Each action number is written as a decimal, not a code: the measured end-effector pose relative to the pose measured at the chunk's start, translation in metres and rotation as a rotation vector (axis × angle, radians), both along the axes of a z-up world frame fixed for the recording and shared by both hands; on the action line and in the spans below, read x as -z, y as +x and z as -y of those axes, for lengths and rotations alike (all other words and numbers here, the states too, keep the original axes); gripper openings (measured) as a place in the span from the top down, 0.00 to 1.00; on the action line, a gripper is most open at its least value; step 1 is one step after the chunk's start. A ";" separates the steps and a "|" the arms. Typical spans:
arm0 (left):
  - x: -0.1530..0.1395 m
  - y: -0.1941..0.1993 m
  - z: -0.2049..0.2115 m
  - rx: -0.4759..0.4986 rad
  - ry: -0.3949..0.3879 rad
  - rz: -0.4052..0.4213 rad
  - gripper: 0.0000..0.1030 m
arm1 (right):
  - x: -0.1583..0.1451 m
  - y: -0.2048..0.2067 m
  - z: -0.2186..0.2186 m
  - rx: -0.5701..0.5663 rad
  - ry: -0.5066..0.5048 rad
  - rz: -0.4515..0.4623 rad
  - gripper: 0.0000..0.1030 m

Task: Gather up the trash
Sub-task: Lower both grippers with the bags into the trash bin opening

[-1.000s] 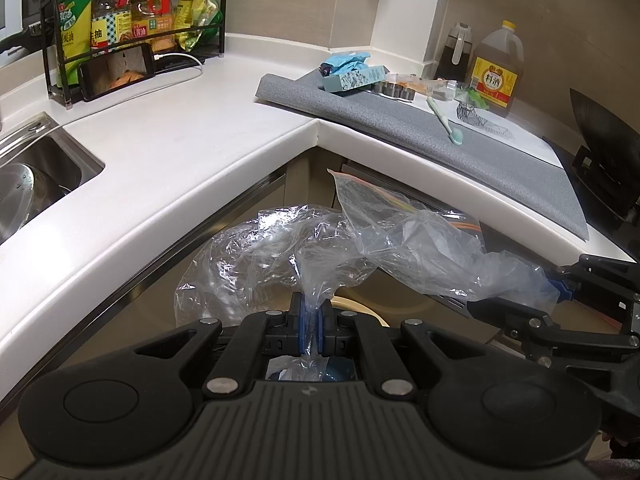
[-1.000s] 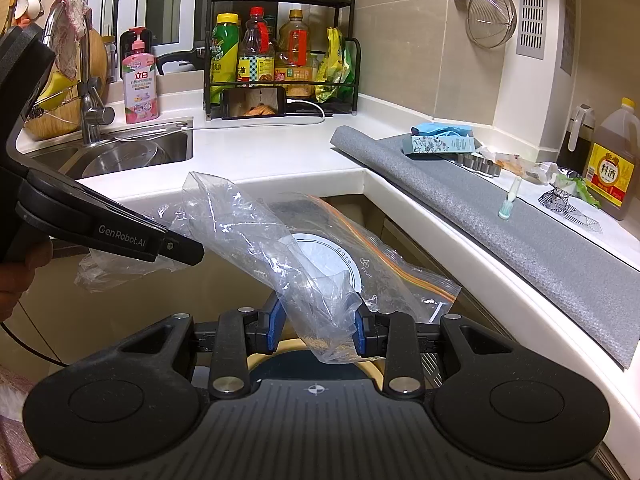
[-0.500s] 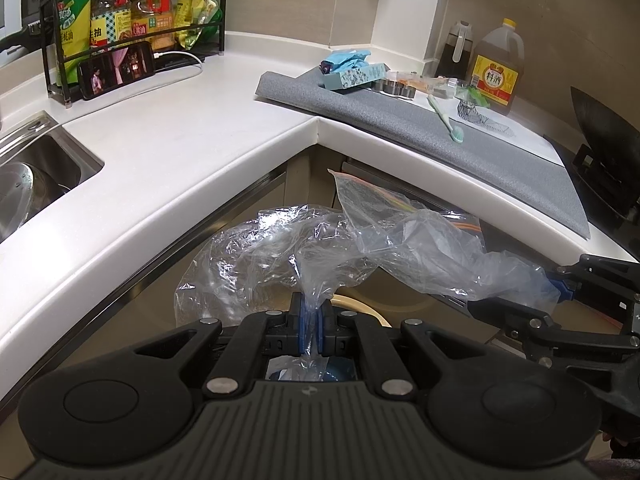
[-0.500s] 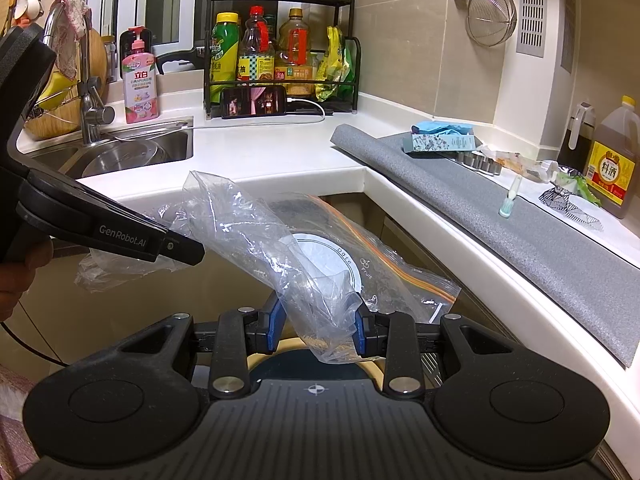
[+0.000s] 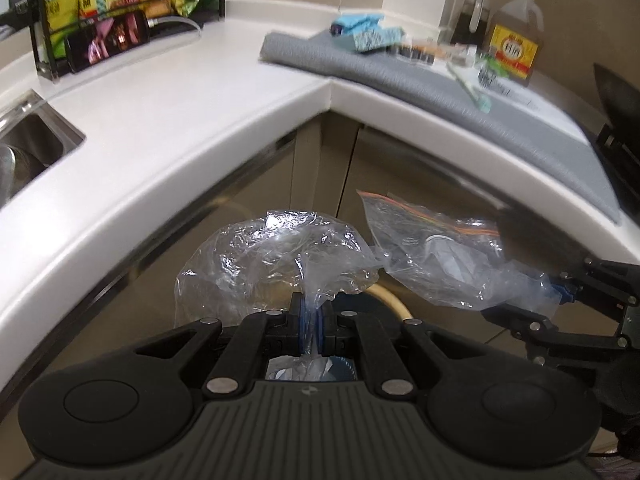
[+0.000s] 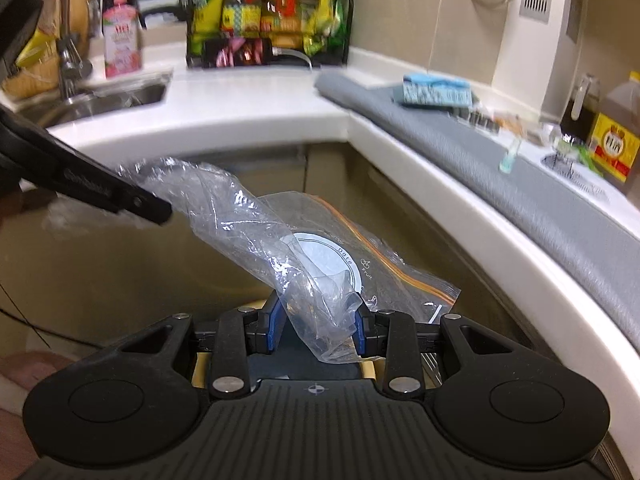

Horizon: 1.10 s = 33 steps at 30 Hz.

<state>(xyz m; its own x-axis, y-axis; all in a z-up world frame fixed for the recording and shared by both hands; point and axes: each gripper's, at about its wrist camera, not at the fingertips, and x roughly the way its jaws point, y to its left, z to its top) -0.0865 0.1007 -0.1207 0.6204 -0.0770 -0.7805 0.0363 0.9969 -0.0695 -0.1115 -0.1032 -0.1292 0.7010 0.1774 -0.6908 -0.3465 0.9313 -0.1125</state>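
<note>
My left gripper [image 5: 311, 312] is shut on a crumpled clear plastic bag [image 5: 276, 256] that balloons up in front of it. A strip of that film [image 6: 232, 216] stretches across to my right gripper [image 6: 318, 316]. The right jaws stand partly apart and press on the bunched film together with a clear zip bag [image 6: 384, 276] that has an orange seal and a round white label. In the left wrist view the zip bag [image 5: 432, 248] and the right gripper [image 5: 558, 298] show at the right. Both grippers hang below the counter edge, above a beige-rimmed container [image 5: 394, 300].
A white L-shaped counter [image 5: 168, 120] wraps around, with a sink [image 5: 28, 148] at the left. On the grey mat [image 5: 460, 92] lie a blue packet [image 5: 368, 34], small scraps and a green stick [image 5: 472, 90]. An oil jug [image 5: 516, 40] and a bottle rack [image 6: 268, 12] stand at the back.
Both grippers have sunk lower in front of the cabinet, so the counter edge sits higher in both views. Each keeps its hold on the plastic.
</note>
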 end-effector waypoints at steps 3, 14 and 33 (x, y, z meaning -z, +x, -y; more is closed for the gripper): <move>0.013 0.009 0.001 0.002 -0.007 -0.040 0.95 | 0.013 0.007 0.004 0.006 -0.019 -0.028 0.65; 0.055 0.029 0.011 0.049 0.003 -0.150 0.95 | 0.050 0.020 0.001 -0.006 -0.053 -0.121 0.66; 0.118 0.077 0.010 0.052 -0.042 -0.343 0.95 | 0.098 0.061 -0.006 -0.023 0.015 -0.286 0.75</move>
